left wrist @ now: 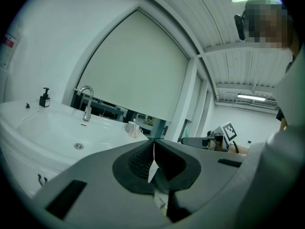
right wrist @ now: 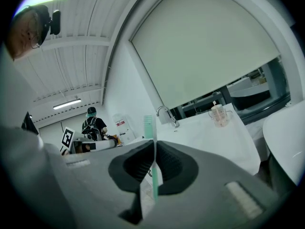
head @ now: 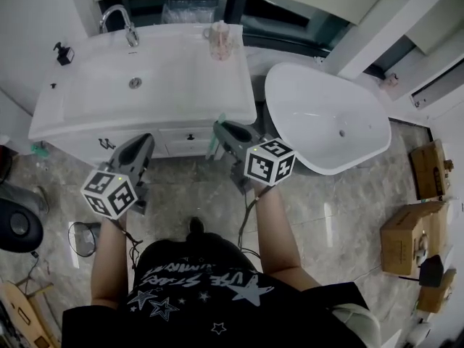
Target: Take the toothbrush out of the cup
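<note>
1. Toothbrush (right wrist: 148,127): pale green, out of the cup, pinched upright between the jaws of the right gripper (right wrist: 154,146), just in front of the near right corner of the washbasin counter (head: 80,118).
2. The cup (head: 219,40) stands at the counter's far edge, well apart from it.
3. The left gripper (left wrist: 153,146) has its jaws pressed together on nothing, at the near left.

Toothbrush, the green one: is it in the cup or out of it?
Out. The green toothbrush is clamped between the jaws of the right hand-held gripper, well apart from the cup on the sink counter.
</note>
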Tool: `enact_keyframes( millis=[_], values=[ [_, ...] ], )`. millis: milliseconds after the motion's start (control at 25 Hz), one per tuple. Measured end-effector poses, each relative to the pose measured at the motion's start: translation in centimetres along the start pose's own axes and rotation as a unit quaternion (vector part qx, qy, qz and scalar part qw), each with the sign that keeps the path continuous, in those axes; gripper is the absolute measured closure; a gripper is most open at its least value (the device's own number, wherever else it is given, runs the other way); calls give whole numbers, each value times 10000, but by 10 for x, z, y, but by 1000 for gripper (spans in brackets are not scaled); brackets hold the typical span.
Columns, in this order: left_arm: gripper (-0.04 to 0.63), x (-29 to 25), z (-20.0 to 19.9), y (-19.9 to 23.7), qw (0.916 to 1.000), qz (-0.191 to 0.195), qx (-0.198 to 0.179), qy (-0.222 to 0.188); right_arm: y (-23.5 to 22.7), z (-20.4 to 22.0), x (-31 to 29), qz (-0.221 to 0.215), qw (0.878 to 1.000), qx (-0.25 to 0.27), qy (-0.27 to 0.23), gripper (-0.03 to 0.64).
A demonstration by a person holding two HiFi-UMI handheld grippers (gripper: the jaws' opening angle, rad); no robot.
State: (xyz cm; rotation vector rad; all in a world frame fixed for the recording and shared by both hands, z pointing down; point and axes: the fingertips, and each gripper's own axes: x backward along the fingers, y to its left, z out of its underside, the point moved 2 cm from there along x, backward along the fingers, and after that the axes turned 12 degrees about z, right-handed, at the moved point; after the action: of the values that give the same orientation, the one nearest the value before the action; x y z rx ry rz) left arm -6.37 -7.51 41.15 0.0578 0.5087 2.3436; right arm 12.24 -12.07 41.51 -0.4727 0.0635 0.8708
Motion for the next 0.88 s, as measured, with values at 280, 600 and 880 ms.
enact_keyframes(
  millis=[280, 600, 880],
  values=[
    [586, 40, 17, -8, 9999, 66, 123, -50, 32, 12, 13, 149, 9999, 14, -23, 604],
    [586, 110, 21, -20, 9997, 184, 99, -153, 103, 34, 34, 245, 9995, 179, -73, 604],
    [586, 166, 28, -35, 9994, 316, 40, -142, 157, 53, 54, 336, 9991, 201, -172, 604]
  ],
)
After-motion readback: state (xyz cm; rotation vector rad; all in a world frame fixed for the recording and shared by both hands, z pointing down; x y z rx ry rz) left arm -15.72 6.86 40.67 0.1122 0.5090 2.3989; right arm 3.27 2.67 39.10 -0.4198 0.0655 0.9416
